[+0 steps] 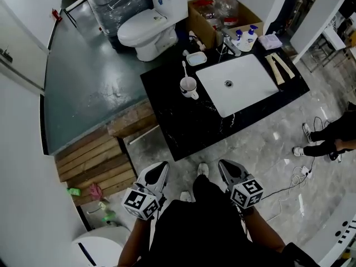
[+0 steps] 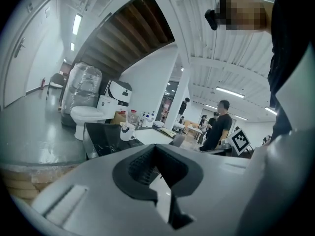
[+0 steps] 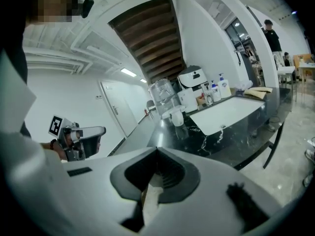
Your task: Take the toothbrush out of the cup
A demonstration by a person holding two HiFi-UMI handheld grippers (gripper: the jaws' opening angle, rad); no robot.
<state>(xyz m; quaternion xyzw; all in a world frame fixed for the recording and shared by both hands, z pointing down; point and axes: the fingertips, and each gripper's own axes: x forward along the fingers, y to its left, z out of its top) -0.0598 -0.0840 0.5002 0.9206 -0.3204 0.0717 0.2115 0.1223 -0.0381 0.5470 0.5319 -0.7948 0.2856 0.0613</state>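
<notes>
A white cup (image 1: 188,87) stands on the black countertop (image 1: 183,127), just left of the white sink (image 1: 236,82). A white toothbrush (image 1: 184,69) stands upright in it. The cup shows small and far off in the left gripper view (image 2: 127,131) and in the right gripper view (image 3: 177,117). My left gripper (image 1: 158,173) and right gripper (image 1: 226,171) are held close to my body, well short of the counter's near edge. In the left gripper view (image 2: 155,147) and the right gripper view (image 3: 157,149) the jaws meet, with nothing between them.
A toilet (image 1: 147,29) and a cardboard box (image 1: 214,13) stand behind the counter. A soap dish (image 1: 196,58), a faucet (image 1: 229,43), pump bottles (image 1: 245,36) and wooden pieces (image 1: 280,67) lie round the sink. Wooden pallets (image 1: 97,163) lie left; a person's legs (image 1: 334,138) and cables are right.
</notes>
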